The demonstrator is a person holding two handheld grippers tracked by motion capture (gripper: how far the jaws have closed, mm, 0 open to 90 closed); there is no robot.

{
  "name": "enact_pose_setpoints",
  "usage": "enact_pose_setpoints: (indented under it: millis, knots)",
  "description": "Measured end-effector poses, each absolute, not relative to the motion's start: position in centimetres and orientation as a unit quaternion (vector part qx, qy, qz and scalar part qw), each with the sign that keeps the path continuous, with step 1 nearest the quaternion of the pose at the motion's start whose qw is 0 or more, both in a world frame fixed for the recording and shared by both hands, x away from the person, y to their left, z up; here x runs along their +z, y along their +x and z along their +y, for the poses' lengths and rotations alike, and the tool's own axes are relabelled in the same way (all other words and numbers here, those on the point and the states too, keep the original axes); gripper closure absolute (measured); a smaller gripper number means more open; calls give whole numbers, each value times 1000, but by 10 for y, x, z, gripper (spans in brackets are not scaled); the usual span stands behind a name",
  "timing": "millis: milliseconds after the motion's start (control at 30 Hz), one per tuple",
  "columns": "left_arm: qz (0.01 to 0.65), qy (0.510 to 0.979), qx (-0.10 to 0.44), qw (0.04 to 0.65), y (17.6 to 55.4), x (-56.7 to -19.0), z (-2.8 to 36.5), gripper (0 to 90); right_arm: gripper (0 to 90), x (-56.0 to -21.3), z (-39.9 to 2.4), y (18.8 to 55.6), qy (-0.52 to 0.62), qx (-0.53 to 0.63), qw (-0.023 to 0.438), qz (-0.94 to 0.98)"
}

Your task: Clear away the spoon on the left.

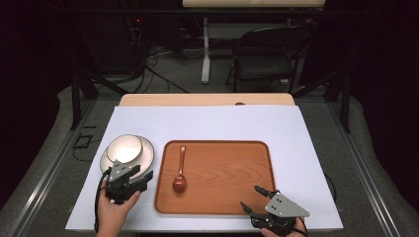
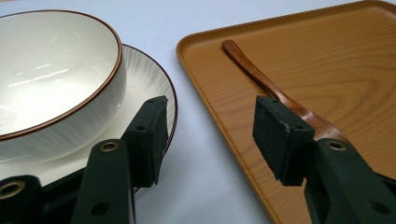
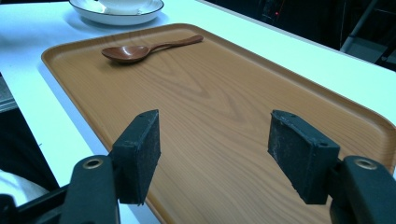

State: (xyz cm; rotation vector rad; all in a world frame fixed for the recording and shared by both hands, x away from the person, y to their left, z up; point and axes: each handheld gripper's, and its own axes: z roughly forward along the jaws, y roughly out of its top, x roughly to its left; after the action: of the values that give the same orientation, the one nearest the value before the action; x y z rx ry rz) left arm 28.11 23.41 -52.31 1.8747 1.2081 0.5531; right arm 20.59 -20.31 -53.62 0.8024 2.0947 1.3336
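Lying in tray (image 1: 247, 197): spoon (image 1: 180, 178); bowl (image 1: 123, 148) on plate (image 1: 146, 160).

One tray (image 1: 247, 163) lies on the table (image 1: 207, 118). One spoon (image 1: 180, 173) lies in the tray. One bowl (image 1: 124, 148) sits on one plate (image 1: 146, 157). Two grippers are in sight, the left gripper (image 1: 140, 176) and the right gripper (image 1: 251, 197), each with two jaws standing apart and each held by one hand. One chair (image 1: 262, 54) stands beyond the table.
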Motion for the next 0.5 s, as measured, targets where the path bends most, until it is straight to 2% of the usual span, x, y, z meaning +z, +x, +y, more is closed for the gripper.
enact_pose_setpoints:
  millis: [333,500]
  knots:
    - [486,746,205,407,280,-531,234,455,351,-538,-200,206,288,480,269,784]
    - [497,736,189,419,282,-532,238,454,362,-539,-196,206,265,461,289,796]
